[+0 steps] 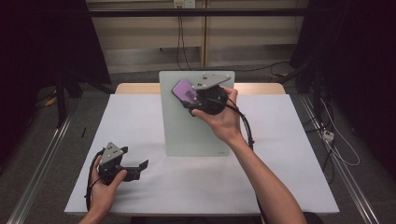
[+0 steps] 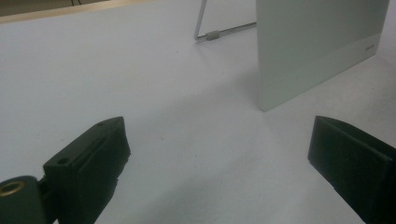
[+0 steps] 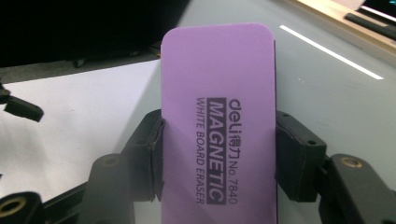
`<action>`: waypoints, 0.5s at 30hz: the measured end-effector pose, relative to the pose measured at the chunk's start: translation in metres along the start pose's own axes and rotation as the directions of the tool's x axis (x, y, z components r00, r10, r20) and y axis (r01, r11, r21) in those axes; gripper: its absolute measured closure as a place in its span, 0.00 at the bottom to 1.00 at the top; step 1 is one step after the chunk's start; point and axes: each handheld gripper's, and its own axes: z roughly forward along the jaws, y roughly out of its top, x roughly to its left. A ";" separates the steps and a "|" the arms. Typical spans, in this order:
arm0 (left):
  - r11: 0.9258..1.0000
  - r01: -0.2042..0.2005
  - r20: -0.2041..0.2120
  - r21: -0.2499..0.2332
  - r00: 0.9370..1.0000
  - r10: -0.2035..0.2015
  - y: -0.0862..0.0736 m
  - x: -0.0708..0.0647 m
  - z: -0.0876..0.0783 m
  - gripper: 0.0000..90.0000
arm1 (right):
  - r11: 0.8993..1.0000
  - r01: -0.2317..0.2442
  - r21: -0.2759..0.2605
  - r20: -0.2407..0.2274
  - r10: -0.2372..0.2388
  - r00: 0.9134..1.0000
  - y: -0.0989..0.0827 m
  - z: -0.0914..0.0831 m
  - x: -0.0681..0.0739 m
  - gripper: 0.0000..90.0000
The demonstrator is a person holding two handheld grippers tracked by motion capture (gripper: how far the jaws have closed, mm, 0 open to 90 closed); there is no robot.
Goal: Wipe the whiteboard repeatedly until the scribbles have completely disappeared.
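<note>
The right tongs [image 3: 219,140] were clenched on a purple eraser [image 3: 219,116], a jaw pressed to each long edge, so the eraser's long axis ran straight out from the jaws and well past their tips. Its printed back faced the camera on those tongs, which suggests the wiping face looked the other way, toward the whiteboard [image 1: 187,126] just beyond it. In the high view the eraser [image 1: 185,91] sat at the upper part of the board, near its top left corner, with the right tongs [image 1: 198,99] behind it and the board's leaning face immediately past it; whether felt already touched glass I could not tell. The coming stroke likely turned on that small gap and on keeping the eraser flat to the slope. The left tongs [image 1: 140,166] were released, jaws wide with nothing between them, resting low on the white table [image 1: 289,140], well apart from the board's lower left corner [image 2: 266,105] ahead of them, so the right hand was far the nearer.
</note>
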 end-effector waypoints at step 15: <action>1.000 0.002 0.003 0.011 1.000 -0.002 -0.002 0.001 0.001 0.06 | 0.999 -0.040 0.018 0.039 0.039 0.998 -0.039 -0.040 -0.022 0.46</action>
